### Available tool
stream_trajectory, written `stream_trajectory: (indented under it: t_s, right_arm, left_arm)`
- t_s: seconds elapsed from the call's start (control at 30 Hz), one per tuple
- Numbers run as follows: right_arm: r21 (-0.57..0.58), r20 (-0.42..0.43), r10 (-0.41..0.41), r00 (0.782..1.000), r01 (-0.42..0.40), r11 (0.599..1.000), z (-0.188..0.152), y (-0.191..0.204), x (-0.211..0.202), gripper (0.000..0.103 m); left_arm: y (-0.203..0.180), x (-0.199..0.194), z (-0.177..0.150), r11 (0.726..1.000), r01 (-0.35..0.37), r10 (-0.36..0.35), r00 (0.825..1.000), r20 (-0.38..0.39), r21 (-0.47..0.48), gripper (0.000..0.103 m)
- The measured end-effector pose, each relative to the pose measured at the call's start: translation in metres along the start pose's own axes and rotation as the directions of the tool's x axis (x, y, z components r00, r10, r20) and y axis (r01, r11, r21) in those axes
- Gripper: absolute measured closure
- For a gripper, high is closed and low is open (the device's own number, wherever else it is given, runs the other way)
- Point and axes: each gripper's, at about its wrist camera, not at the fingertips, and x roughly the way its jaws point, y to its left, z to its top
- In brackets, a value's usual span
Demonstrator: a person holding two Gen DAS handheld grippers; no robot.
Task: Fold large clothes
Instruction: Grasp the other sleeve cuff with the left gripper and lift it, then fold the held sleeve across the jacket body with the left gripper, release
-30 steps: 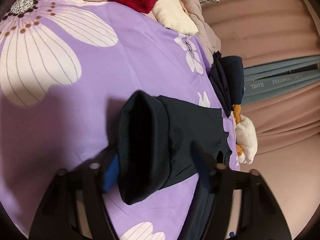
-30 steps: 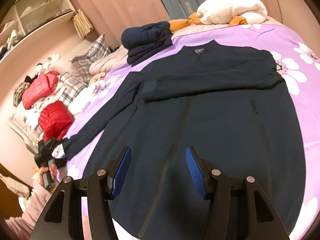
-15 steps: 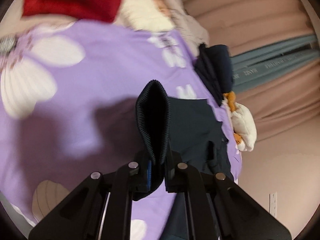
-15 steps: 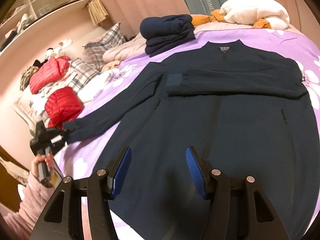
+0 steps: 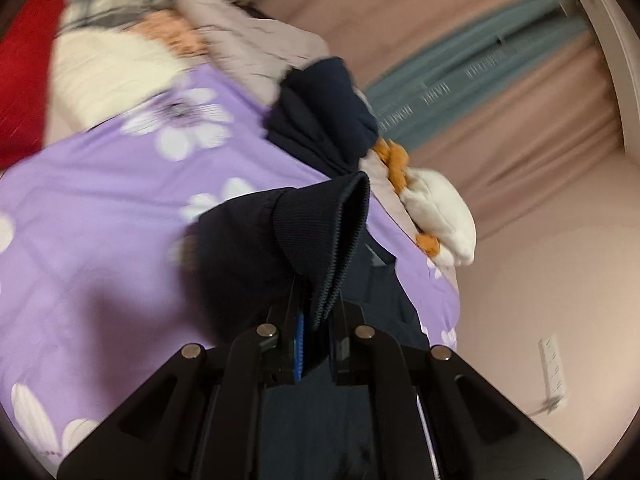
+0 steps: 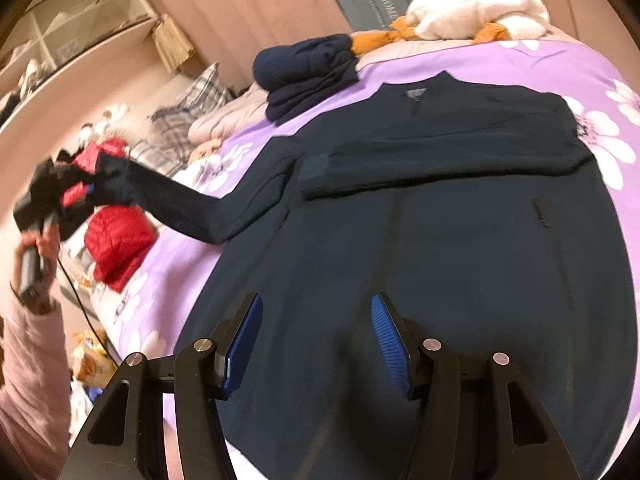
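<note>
One raised left tongs, cuff pinched

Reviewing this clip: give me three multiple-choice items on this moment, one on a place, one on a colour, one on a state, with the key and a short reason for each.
1. Where does the folded navy stack lie?
A. on the jacket's chest
B. on the bed beyond the jacket's collar, beside the white plush toy
C. on the wall shelf

2. What colour is the bedspread?
A. purple with white flowers
B. plain grey
C. green stripes

3. What is the state of the left gripper?
A. open above the bed
B. shut on nothing
C. shut on the sleeve cuff of the navy jacket

Key:
1 B, the right wrist view shows the stack past the collar, next to the toy.
2 A, white flowers on purple show in both views.
3 C, the ribbed cuff is pinched between its fingers, lifted off the bed.
</note>
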Motion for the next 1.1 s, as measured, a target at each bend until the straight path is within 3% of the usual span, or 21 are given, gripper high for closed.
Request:
stream_trajectory:
  t_s: [0.2,0.4,0.47,0.53,0.63,0.67,0.7,0.73,0.77,0.87,0.97,1.1]
  right_arm:
    - [0.09,0.065,0.008,0.998,-0.014,0.996,-0.001,-0.043,-0.026,0.046]
    - [0.195,0.143,-0.048,0.989,0.02,0.981,-0.004,-0.095,-0.057,0.046]
    - [0.23,0.158,-0.069,0.985,0.031,0.973,-0.007,-0.11,-0.065,0.046]
    - [0.266,0.167,-0.087,0.982,0.04,0.963,-0.012,-0.124,-0.071,0.046]
    - [0.301,0.168,-0.112,0.979,0.057,0.952,-0.016,-0.138,-0.078,0.046]
    - [0.308,0.167,-0.118,0.979,0.062,0.95,-0.017,-0.14,-0.079,0.046]
    - [0.316,0.166,-0.124,0.978,0.066,0.947,-0.017,-0.143,-0.081,0.046]
    - [0.319,0.166,-0.127,0.978,0.068,0.945,-0.018,-0.144,-0.081,0.046]
    - [0.323,0.167,-0.128,0.978,0.069,0.944,-0.018,-0.146,-0.082,0.046]
    - [0.325,0.173,-0.126,0.977,0.064,0.943,-0.015,-0.147,-0.083,0.045]
    - [0.322,0.168,-0.113,0.979,0.053,0.945,-0.012,-0.149,-0.08,0.044]
    - [0.313,0.16,-0.081,0.984,0.028,0.949,0.005,-0.15,-0.066,0.044]
  left_arm:
    - [-0.123,0.077,-0.018,0.981,0.003,0.01,0.998,-0.066,0.196,0.095]
    - [-0.227,0.167,-0.07,0.927,0.052,0.028,0.978,-0.207,0.372,0.094]
    - [-0.251,0.204,-0.096,0.899,0.041,0.07,0.969,-0.237,0.436,0.094]
    - [-0.262,0.24,-0.12,0.883,0.025,0.123,0.951,-0.284,0.468,0.094]
    - [-0.267,0.297,-0.16,0.868,0.012,0.204,0.903,-0.378,0.496,0.093]
    - [-0.267,0.314,-0.168,0.871,0.018,0.216,0.884,-0.415,0.491,0.079]
    - [-0.263,0.33,-0.176,0.88,0.035,0.217,0.858,-0.466,0.474,0.056]
    - [-0.256,0.341,-0.179,0.89,0.04,0.215,0.841,-0.497,0.454,0.045]
    - [-0.254,0.345,-0.18,0.895,0.039,0.215,0.835,-0.506,0.444,0.032]
    - [-0.244,0.335,-0.171,0.898,0.076,0.169,0.85,-0.499,0.434,0.032]
    - [-0.225,0.3,-0.147,0.905,0.109,0.105,0.88,-0.464,0.411,0.032]
    - [-0.161,0.246,-0.091,0.943,0.107,0.025,0.922,-0.387,0.316,0.032]
